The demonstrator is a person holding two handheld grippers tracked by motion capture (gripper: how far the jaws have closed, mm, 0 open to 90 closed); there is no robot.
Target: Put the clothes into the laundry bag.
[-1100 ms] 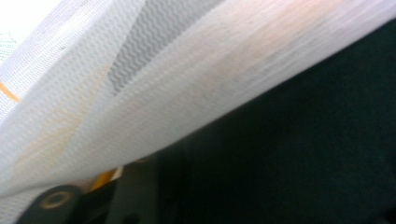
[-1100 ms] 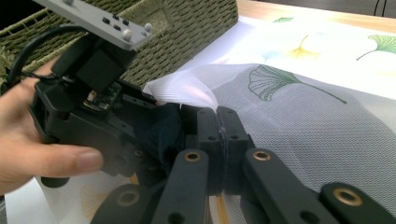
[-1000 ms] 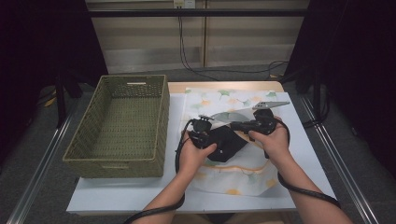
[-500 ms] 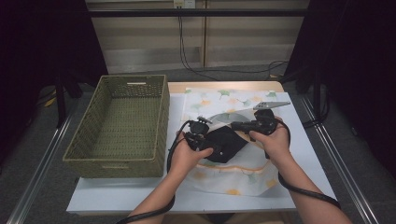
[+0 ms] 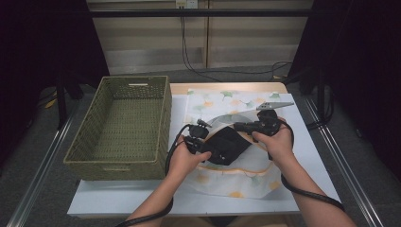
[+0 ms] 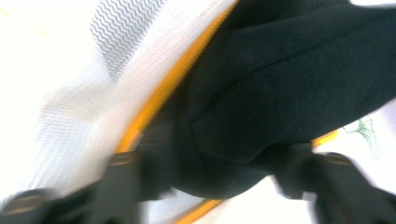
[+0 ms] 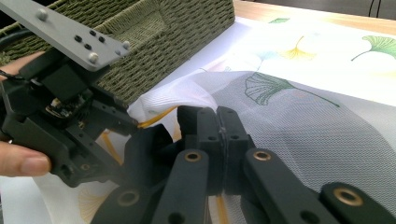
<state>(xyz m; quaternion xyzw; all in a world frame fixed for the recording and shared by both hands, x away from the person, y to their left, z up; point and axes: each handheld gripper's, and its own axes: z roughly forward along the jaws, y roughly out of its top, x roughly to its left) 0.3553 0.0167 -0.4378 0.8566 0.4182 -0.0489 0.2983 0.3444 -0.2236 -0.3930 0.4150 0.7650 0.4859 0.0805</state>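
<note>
A black garment lies half inside a white mesh bag with an orange zip, in the middle of the table. My left gripper comes at it from the left. Its jaws have just been closing, and in the blurred left gripper view the black garment fills the space between them. My right gripper reaches in from the right, jaws shut on the mesh bag's edge by the zip, holding it up.
A green woven basket stands at the left, close beside the bag. A white cloth printed with ginkgo leaves covers the table under the bag. Cables trail from both grippers towards the table's front edge.
The left hand has shifted slightly at the black garment, a little left and back again. The right hand has kept still with the bag's edge.
</note>
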